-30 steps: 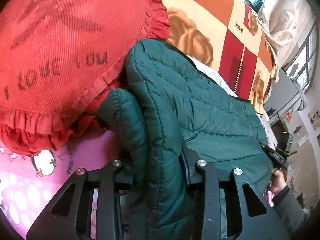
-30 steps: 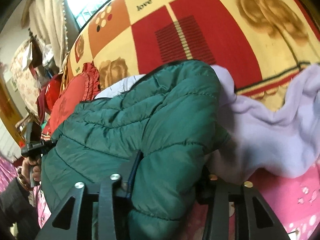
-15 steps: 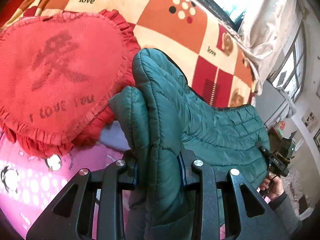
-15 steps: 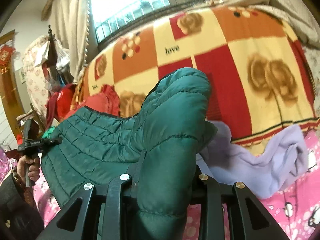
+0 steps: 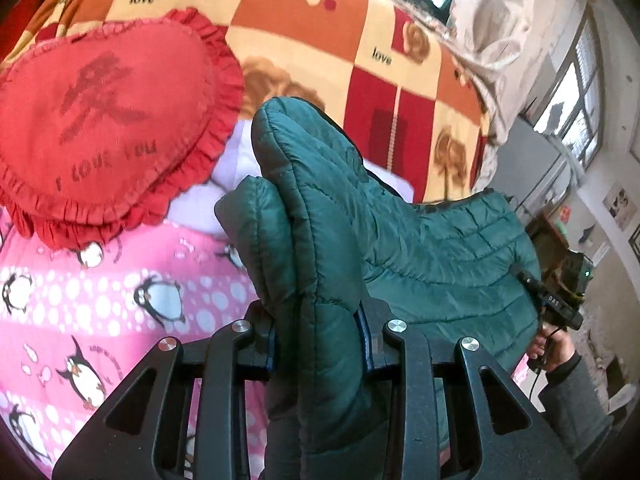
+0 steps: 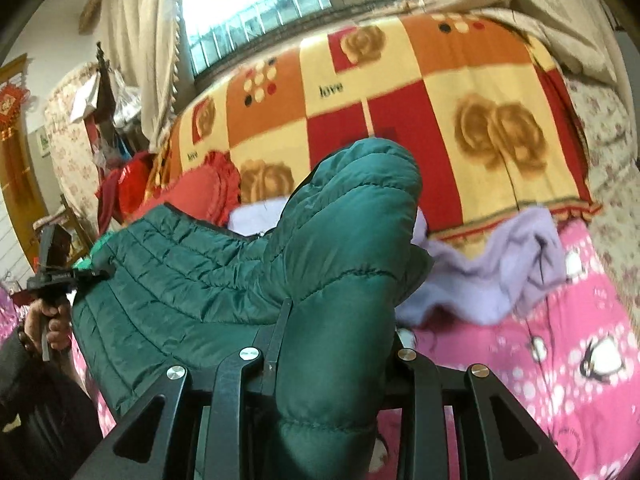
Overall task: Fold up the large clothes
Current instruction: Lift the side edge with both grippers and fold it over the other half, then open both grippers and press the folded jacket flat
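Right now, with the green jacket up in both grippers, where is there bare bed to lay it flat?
Bare pink penguin sheet lies below the red heart pillow, left of the green puffer jacket. More shows at the right, in front of the lilac fleece. The middle is crowded: the fleece sprawls under the jacket, against the checked blanket.
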{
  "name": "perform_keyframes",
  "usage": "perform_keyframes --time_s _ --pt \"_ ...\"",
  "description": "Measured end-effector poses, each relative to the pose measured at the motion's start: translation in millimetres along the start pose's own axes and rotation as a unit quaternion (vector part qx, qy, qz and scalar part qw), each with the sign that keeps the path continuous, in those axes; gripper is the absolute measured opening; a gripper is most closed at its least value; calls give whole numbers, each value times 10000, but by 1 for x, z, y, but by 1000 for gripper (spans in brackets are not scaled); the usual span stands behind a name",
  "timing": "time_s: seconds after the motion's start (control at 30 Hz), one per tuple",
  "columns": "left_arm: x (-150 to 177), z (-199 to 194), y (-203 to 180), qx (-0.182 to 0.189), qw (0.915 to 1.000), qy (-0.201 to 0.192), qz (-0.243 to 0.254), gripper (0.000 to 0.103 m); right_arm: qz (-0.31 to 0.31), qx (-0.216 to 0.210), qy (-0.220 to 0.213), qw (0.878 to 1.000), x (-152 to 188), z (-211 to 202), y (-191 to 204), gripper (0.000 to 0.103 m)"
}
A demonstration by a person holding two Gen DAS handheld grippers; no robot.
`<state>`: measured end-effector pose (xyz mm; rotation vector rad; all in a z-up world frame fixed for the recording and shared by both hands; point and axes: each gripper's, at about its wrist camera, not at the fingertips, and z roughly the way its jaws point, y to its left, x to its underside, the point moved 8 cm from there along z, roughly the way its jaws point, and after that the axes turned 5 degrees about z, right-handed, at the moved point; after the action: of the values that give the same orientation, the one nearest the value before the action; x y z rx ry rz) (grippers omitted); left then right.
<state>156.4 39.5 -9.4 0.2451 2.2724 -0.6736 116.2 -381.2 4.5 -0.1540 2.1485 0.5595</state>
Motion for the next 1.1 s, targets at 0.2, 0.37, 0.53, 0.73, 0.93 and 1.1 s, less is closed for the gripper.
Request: perform_keyframes --time_s 0.2,0.37,0.53,0.73,0.93,1.1 --pt "13 23 3 -328 9990 308 50 30 183 58 358 9992 18 15 -14 29" --pt "32 46 33 -632 9928 900 -470 45 1033 -34 938 9902 40 38 -43 40" --pt "33 44 41 -510 9898 1030 -846 51 2080 -213 1405 9677 53 44 -67 54" --pt "11 24 45 -661 9900 649 -1062 51 2058 586 620 9749 14 4 -79 56" --pt "-34 0 38 -1307 9869 -545 -776 51 992 1503 335 9831 -19 11 -36 94" --pt "-44 58 12 -1272 9917 -85 -137 51 602 1986 723 9756 -13 46 -18 94"
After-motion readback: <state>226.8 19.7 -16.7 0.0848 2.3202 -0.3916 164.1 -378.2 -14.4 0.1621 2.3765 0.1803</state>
